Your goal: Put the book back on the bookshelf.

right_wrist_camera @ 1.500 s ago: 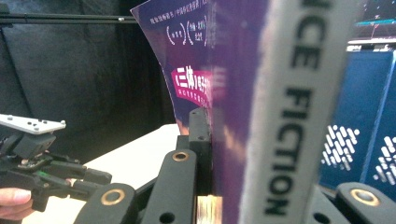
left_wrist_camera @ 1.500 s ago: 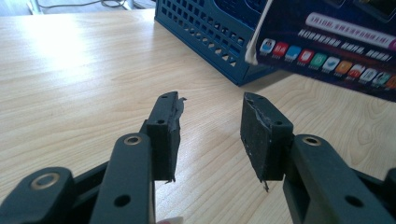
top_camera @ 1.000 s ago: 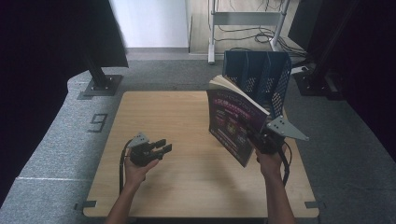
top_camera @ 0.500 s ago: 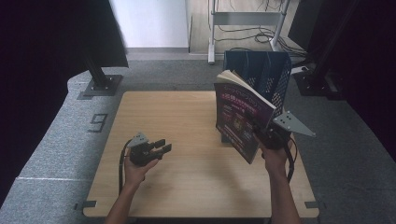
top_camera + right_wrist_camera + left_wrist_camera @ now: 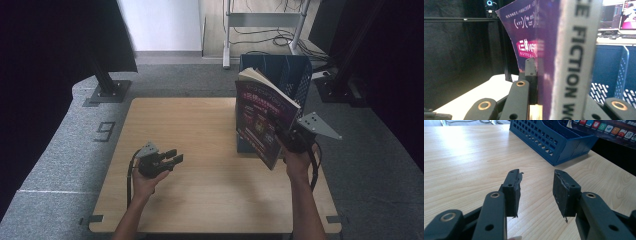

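A thick paperback book (image 5: 260,120) with a purple cover stands nearly upright above the right side of the wooden table (image 5: 210,200), just in front of a blue slotted file rack (image 5: 296,75). My right gripper (image 5: 281,136) is shut on the book's lower edge; in the right gripper view its jaws clamp the book (image 5: 541,37) near its white spine. My left gripper (image 5: 176,156) rests low over the table's left half, open, nothing between its fingers (image 5: 512,192). The left gripper view shows the rack (image 5: 554,140) ahead and a corner of the book (image 5: 609,130).
Grey carpet surrounds the table, with a black stand foot (image 5: 107,92) at the back left and a metal shelf frame (image 5: 227,35) behind. Bare wood lies between the two hands. The rack (image 5: 610,65) stands close behind the book.
The right hand has tipped the book from a slant to nearly upright and shifted it slightly right, closer to the rack. The left gripper has stayed put.
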